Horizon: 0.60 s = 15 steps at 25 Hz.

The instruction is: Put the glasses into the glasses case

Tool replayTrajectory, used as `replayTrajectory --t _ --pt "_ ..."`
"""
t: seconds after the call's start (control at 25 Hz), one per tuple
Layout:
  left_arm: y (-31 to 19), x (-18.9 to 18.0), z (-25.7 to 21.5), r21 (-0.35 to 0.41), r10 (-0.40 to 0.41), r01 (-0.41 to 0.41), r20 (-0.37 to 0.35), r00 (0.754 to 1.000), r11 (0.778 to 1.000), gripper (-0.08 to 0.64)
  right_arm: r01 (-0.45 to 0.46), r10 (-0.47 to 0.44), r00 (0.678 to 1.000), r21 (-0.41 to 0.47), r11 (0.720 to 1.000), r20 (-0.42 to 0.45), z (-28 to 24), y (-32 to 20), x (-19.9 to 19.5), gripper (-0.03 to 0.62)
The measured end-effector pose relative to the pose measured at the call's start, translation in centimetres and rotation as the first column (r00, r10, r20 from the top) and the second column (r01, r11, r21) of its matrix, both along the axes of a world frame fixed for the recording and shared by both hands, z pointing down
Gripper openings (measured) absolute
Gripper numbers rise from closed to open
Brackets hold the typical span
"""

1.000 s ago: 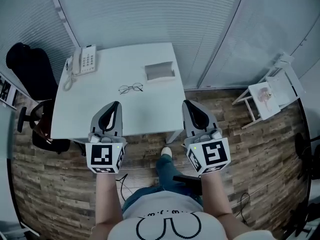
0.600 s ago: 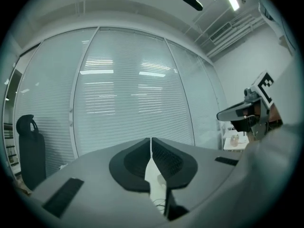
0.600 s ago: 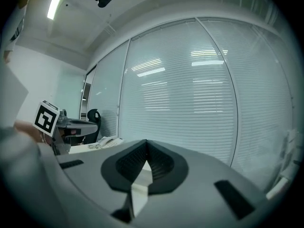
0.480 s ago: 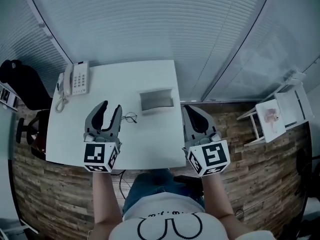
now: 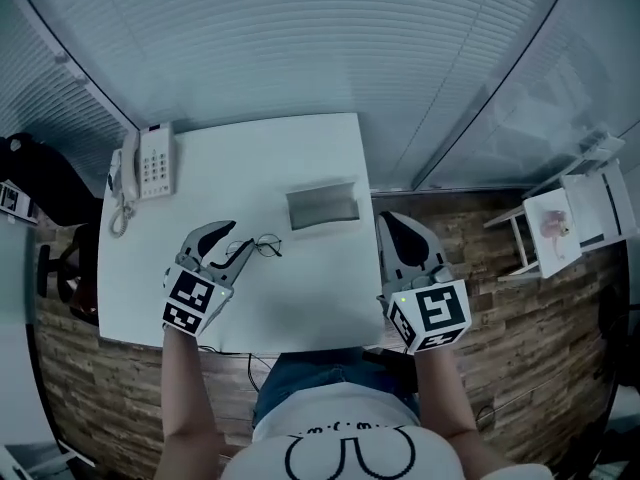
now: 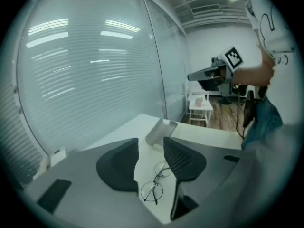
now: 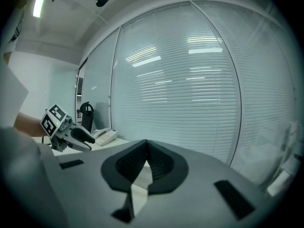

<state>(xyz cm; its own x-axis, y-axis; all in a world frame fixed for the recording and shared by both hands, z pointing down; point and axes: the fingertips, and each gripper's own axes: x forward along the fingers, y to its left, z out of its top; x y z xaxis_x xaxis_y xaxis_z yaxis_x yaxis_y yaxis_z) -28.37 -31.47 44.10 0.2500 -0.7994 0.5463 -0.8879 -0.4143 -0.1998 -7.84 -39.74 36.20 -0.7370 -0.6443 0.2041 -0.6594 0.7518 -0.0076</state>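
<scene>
Table (image 5: 300,298) stands against the blinds. On it: telephone (image 5: 152,160) at the far left corner; glasses case (image 5: 323,206) right of centre, towards the far side; glasses (image 5: 262,246) just left of and nearer than the case, apart from it. Left gripper (image 5: 238,238) is over the table's left half, jaws opening, glasses lying between them. Right gripper (image 5: 393,223) is at the table's right edge. A small stand (image 5: 575,218) sits well apart to the right.
</scene>
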Motion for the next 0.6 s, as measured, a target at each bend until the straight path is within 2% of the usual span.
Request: replayTrajectory --t 0.12,0.24,0.32,0.44,0.6 --pt "0.2 -0.4 3.8 -0.146 0.085 -0.087 -0.018 0.996 0.985 0.176 -0.008 0.007 1.000 -0.042 0.999 -0.027 1.3 -0.1 -0.8 0.011" --pt "0.1 -0.8 7.2 -0.257 0.166 -0.162 -0.005 0.986 0.953 0.167 -0.009 0.005 0.998 -0.079 0.997 -0.059 2.9 0.2 -1.6 0.011" --pt "-0.1 -1.3 9.2 -0.310 0.220 -0.206 0.011 0.975 0.928 0.156 -0.005 -0.002 0.997 -0.099 0.995 -0.075 3.9 0.4 -2.4 0.011" --pt "-0.1 -1.5 12.0 -0.383 0.243 -0.243 -0.049 0.969 0.891 0.153 0.002 -0.014 0.995 -0.123 0.992 -0.095 5.2 0.8 -3.4 0.011" --pt "-0.3 -1.3 14.2 -0.426 0.291 -0.291 -0.067 0.954 0.857 0.139 0.008 -0.027 0.992 -0.152 0.988 -0.120 6.7 1.3 -4.0 0.011"
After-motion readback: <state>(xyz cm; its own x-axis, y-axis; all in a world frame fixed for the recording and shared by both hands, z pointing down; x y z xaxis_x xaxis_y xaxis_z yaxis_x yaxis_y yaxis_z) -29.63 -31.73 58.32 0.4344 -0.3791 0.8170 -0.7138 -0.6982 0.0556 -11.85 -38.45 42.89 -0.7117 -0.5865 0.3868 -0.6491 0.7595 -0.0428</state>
